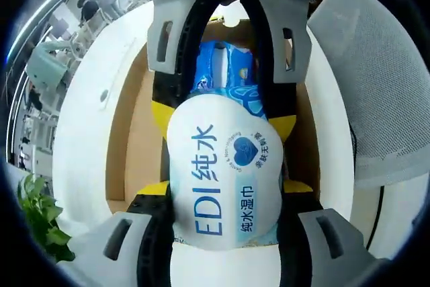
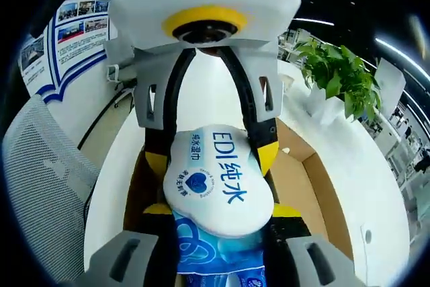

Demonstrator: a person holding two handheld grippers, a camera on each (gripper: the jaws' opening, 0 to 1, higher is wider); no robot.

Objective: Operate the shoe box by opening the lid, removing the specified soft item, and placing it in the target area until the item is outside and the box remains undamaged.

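Both hand-held grippers hold the soft wipes pack [image 1: 225, 186], one at each end: the left hand-held gripper [image 1: 225, 233], the right hand-held gripper [image 2: 218, 247]. Below is the open shoe box [image 1: 138, 146]. A loose squeeze might drop the pack back inside.

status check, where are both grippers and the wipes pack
Both hand-held grippers clamped on the wipes pack, one at each end. Pack held above the open shoe box. Nothing blocking.
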